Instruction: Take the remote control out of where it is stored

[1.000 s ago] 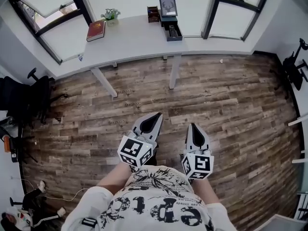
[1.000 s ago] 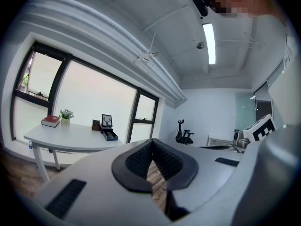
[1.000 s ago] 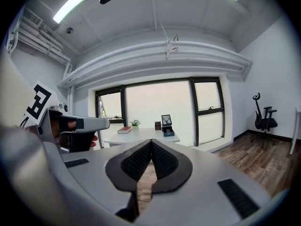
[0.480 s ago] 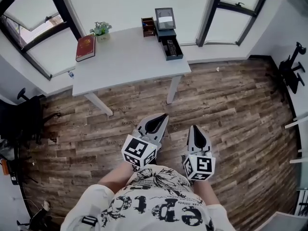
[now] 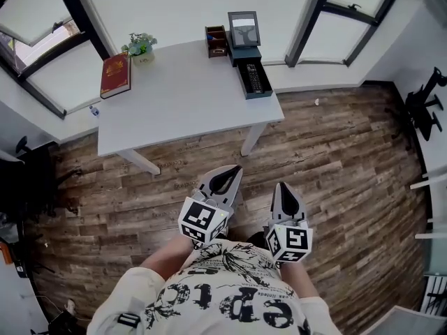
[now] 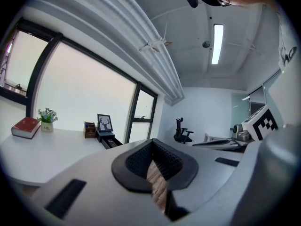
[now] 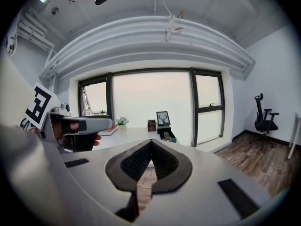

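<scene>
Two grippers over a wood floor, facing a white desk.

The wood floor (image 5: 335, 152) fills most of the head view, and the desk (image 5: 181, 100) stands by the windows. The left gripper (image 5: 233, 169) and the right gripper (image 5: 282, 187) are side by side over the floor, well apart from the desk. The fingers of both are closed, with nothing in them. The remote control (image 5: 254, 77) lies in an open dark drawer (image 5: 259, 95) at the desk's right end. A red book (image 5: 115, 75) lies at the left end.
</scene>
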Demonstrator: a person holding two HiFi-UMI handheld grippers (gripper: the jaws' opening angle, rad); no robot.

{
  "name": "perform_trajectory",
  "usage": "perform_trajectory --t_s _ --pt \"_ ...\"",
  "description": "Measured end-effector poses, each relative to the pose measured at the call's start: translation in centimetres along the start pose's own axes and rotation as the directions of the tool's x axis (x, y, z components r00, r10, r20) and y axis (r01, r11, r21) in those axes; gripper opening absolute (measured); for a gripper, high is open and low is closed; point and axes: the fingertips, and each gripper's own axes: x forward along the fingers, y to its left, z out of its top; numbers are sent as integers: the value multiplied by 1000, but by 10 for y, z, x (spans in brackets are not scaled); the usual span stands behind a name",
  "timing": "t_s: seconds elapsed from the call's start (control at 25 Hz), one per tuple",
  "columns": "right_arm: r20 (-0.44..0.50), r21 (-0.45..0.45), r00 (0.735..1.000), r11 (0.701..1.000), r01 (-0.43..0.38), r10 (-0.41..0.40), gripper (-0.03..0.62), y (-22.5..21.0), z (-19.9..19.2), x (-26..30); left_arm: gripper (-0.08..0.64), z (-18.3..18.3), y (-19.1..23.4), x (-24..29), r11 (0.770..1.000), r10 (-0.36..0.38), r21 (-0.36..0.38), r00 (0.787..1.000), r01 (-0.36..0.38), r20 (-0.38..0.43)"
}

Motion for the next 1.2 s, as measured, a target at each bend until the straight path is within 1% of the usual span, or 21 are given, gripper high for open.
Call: perform_trajectory --t_s 0.2,0.32,0.44,0.6,0.8,0.96,1.04,1.12,1.2 --pt "-7 -11 1000 1000 -28 28 2 -24 5 41 8 1 18 38 1000 30 5 999 -30 -13" --pt "-3 -10 998 998 -61 61 2 -45 11 65 8 1 27 64 997 74 0 997 -74 -21" --pt "1 -22 993 993 -115 115 2 -68 19 93 8 5 36 95 991 131 -6 991 -131 -16" --pt "3 -52 980 979 -199 200 2 -105 40 130 8 18 34 143 982 186 -14 982 -186 5" --pt "23 -98 956 952 -289 293 2 -159 73 172 8 33 27 207 962 273 -21 962 -272 34" --pt "5 -112 941 936 -335 337 2 -200 77 198 8 37 25 252 943 333 -43 942 -331 46" --pt "-14 -109 935 929 -353 354 2 -221 74 207 8 37 21 271 930 368 -15 929 -368 43" --pt "-33 -95 931 926 -365 363 2 -242 72 218 8 35 17 289 917 397 38 917 -398 30" --pt "-48 -70 928 926 -371 368 2 -258 68 228 8 33 15 304 910 411 58 912 -411 11"
